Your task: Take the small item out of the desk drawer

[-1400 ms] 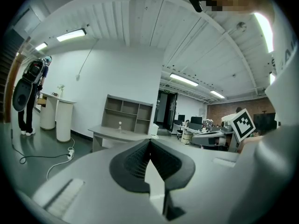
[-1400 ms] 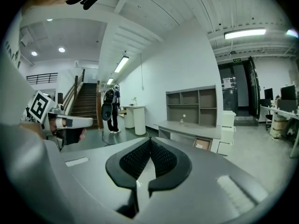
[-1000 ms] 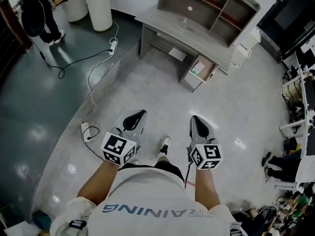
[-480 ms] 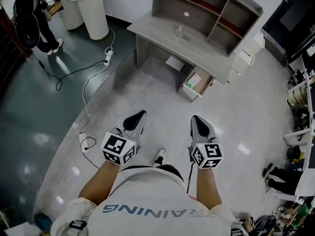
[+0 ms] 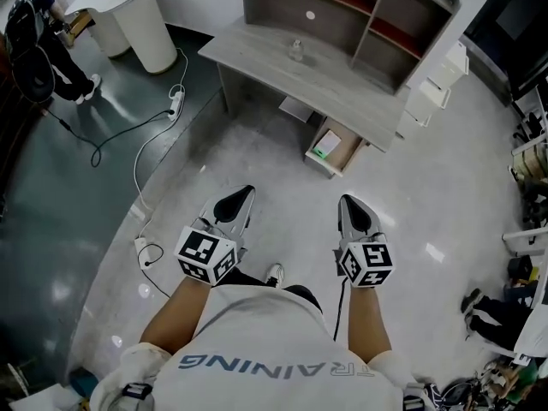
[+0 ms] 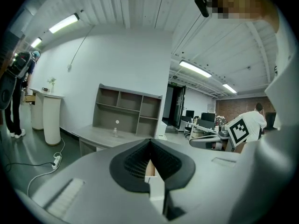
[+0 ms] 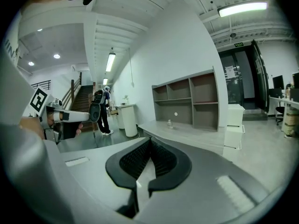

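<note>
I hold both grippers out in front of me above the pale floor (image 5: 257,152), each pointing toward the grey desk (image 5: 342,88).

Left gripper (image 5: 243,197): its own view shows the jaws together at the tips, with nothing between the pads. Right gripper (image 5: 348,205): the jaws are likewise together, with nothing held. The two grippers sit side by side and apart, with my shoe (image 5: 274,274) on the floor between them.

The desk stands well ahead of both grippers. It carries a shelf unit (image 5: 360,11) along its back, and a small clear bottle (image 5: 296,51) stands on its top. Under the right part of the desk, a drawer (image 5: 336,148) stands pulled out with its wooden inside exposed. A small pale item (image 5: 323,151) with a green edge lies in it; I cannot make out what it is. Neither gripper is near the drawer.

A white cabinet (image 5: 438,88) stands just beside the desk's right end. To the left, a power strip (image 5: 175,103) and its cable lie on the floor near a white pedestal (image 5: 141,20).
</note>
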Tool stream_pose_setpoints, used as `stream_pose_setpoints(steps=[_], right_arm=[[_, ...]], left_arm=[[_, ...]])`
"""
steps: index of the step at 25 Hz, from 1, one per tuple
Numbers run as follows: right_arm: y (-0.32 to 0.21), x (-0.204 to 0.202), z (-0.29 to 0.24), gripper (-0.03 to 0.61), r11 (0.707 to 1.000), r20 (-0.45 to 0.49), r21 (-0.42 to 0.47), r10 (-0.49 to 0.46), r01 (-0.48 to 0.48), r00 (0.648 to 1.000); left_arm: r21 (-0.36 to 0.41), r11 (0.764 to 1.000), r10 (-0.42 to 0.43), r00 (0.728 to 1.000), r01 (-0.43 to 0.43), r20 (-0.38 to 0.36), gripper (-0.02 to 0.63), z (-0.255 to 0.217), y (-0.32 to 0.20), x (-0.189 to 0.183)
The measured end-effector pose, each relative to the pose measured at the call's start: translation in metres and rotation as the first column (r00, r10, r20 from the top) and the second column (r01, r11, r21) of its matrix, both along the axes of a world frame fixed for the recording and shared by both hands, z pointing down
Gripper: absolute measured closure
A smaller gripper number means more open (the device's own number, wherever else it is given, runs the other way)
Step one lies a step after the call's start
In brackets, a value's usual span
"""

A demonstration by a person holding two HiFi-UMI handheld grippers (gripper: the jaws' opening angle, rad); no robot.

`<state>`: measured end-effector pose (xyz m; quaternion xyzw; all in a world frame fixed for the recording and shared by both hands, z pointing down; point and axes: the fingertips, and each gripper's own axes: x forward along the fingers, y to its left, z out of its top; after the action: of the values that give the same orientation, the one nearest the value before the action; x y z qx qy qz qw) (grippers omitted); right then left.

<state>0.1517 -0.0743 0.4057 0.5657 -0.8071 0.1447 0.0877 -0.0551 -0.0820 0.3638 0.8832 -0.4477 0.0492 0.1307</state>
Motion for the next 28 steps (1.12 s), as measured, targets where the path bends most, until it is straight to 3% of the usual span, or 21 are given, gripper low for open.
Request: stream_pose_setpoints(steps=[7, 14, 20, 28], right_arm=[[-0.033, 0.038, 0.014, 0.563, 0.998, 0.034, -0.015, 0.061, -0.06, 0.998], [-0.064, 0.064, 0.022, 0.563, 0.985, 0.044, -0.019, 0.17, -0.17, 0.984], [-0.113, 0.062, 0.028, 0.561, 0.962, -0.001, -0.057, 0.267, -0.267, 0.964], [-0.203, 0.036, 0.05, 0.543, 0.918, -0.044, -0.114, 0.377, -0.379, 0.925]], left_arm=[[-0.003, 0.999, 0.055, 0.998, -0.054, 0.042, 0.612, 0.006, -0.046, 0.038], [0.006, 0.982, 0.187, 0.982, -0.187, 0.035, 0.612, 0.013, -0.101, 0.079], [-0.003, 0.954, 0.3, 0.952, -0.3, 0.058, 0.612, 0.029, -0.169, 0.085], [-0.019, 0.893, 0.45, 0.889, -0.45, 0.084, 0.612, 0.058, -0.27, 0.075]])
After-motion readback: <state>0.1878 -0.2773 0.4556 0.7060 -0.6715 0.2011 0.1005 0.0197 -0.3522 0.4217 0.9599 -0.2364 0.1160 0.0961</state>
